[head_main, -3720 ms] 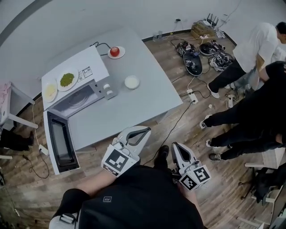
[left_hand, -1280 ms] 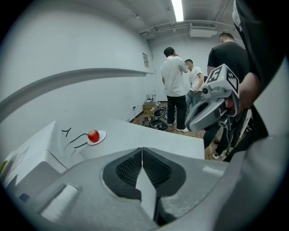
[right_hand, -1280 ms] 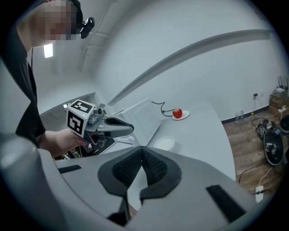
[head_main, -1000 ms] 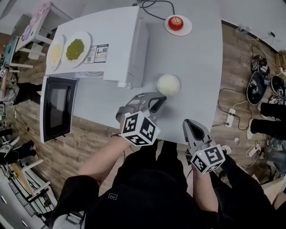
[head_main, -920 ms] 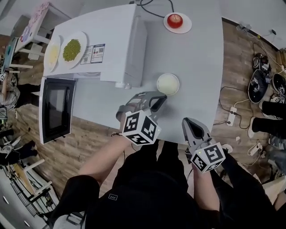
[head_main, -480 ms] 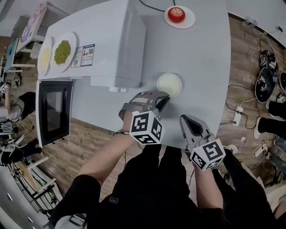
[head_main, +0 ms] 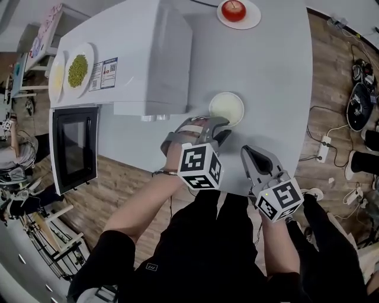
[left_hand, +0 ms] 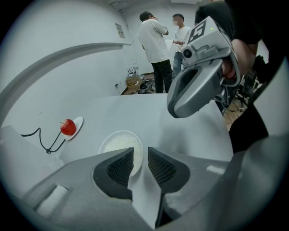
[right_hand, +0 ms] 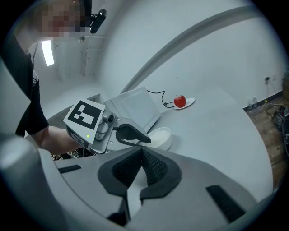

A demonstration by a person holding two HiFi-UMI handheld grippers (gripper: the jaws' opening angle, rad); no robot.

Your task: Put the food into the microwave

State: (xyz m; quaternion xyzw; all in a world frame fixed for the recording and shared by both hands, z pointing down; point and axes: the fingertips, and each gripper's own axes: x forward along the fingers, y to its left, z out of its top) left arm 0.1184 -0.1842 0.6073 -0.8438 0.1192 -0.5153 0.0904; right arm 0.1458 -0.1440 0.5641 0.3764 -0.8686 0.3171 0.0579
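Note:
A white bowl (head_main: 227,108) of pale food stands on the grey table (head_main: 266,77) just right of the microwave (head_main: 136,59). My left gripper (head_main: 216,127) hovers at the bowl's near rim, pointing steeply down. Its jaws are opening, and nothing is pressed between the pads. In the left gripper view the bowl (left_hand: 118,144) lies just beyond the parted pads of my left gripper (left_hand: 141,164). My right gripper (head_main: 249,155) is shut and empty near the table's front edge. In the right gripper view its pads meet at my right gripper's (right_hand: 141,155) tip, with the bowl (right_hand: 159,136) ahead.
The microwave door (head_main: 74,148) hangs open at the left. On the microwave's top sit a plate of green food (head_main: 77,70) and a plate of yellow food (head_main: 57,76). A red apple (head_main: 234,9) on a saucer is at the table's far side. People (left_hand: 156,40) stand beyond.
My left gripper has dropped towards the bowl's near rim and its jaws have parted. My right gripper has sunk a little beside it.

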